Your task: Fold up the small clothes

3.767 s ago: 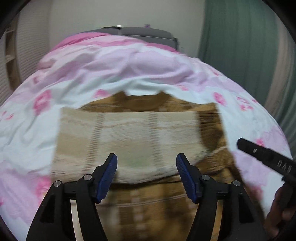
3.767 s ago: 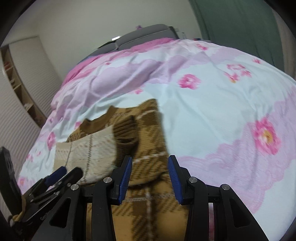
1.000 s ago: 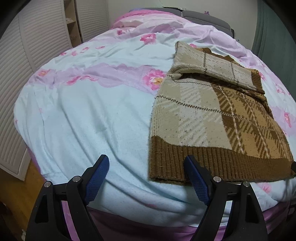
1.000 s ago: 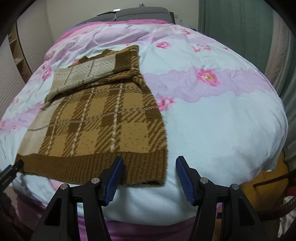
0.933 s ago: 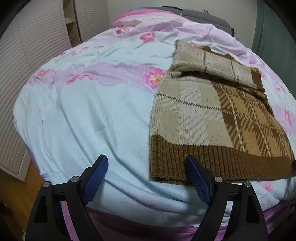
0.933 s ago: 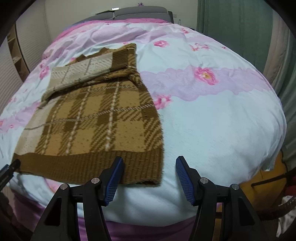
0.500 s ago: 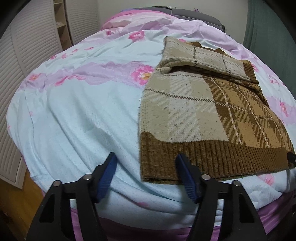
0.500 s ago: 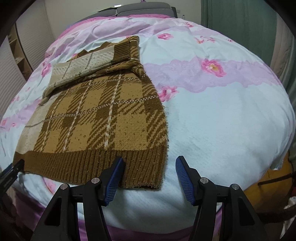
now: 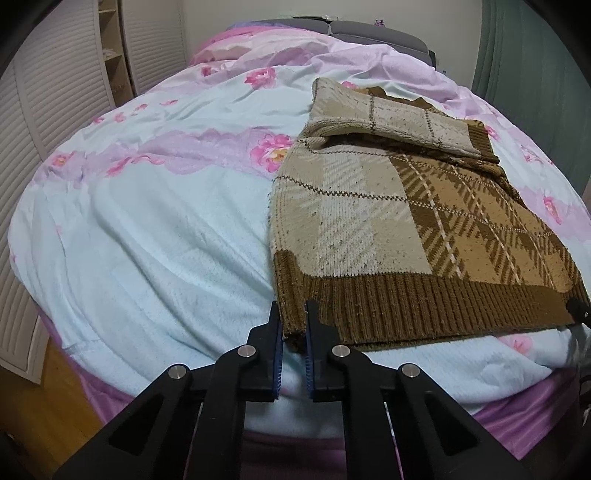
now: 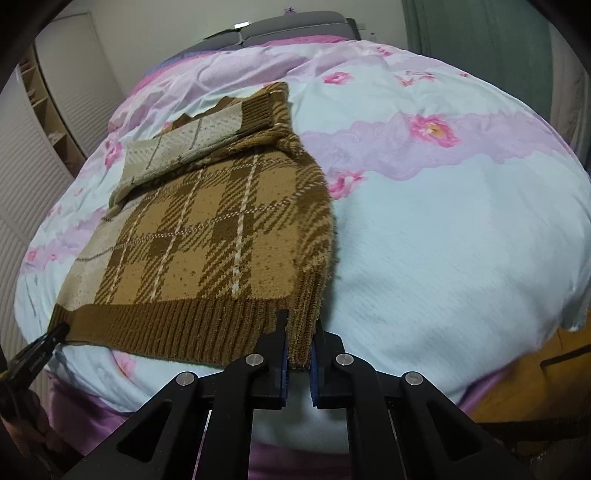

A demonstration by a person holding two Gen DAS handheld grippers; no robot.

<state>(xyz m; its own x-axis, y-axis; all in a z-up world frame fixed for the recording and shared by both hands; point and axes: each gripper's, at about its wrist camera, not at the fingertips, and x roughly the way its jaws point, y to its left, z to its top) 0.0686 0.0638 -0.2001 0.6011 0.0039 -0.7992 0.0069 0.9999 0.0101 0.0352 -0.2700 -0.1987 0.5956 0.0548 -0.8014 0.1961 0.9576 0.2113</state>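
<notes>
The left gripper [image 9: 293,325] is clamped on the near left corner of the sweater [image 9: 399,229], on the ribbed brown hem [image 9: 424,310]; its jaws have just been closing, w/ the knit pinched between the blue pads. The right gripper [image 10: 298,343] is likewise clamped on the hem's [image 10: 177,328] near right corner, jaws also just closed, cloth seen between the pads. Each gripper's tip is glimpsed at the far end of the hem in the other's view.

The sweater [image 10: 214,229] is laid flat on the floral duvet [image 9: 155,236], hem toward the near edge of the bed, neck end toward the grey headboard [image 9: 369,27]. At the sweater's far end a cream plaid sleeve [image 9: 391,118] is already laid crosswise over the chest, approx. parallel to the hem. The 2nd sleeve can't be made out; it may lie under the 1st, but that's not shown.

Progress, as judged: sleeves appear tucked in, so the side folds seem done; the bottom-to-top fold is not yet made, as the hem lies on the duvet, only gripped. Left to do, probably: both corners to be lifted together and carried toward the neck end, halving the body over the sleeve, then released and smoothed. Roughly mid-task. Beyond the sweater, louvred closet doors [image 9: 55,122] are seen left of the bed, a green curtain [image 10: 480,40] right.
</notes>
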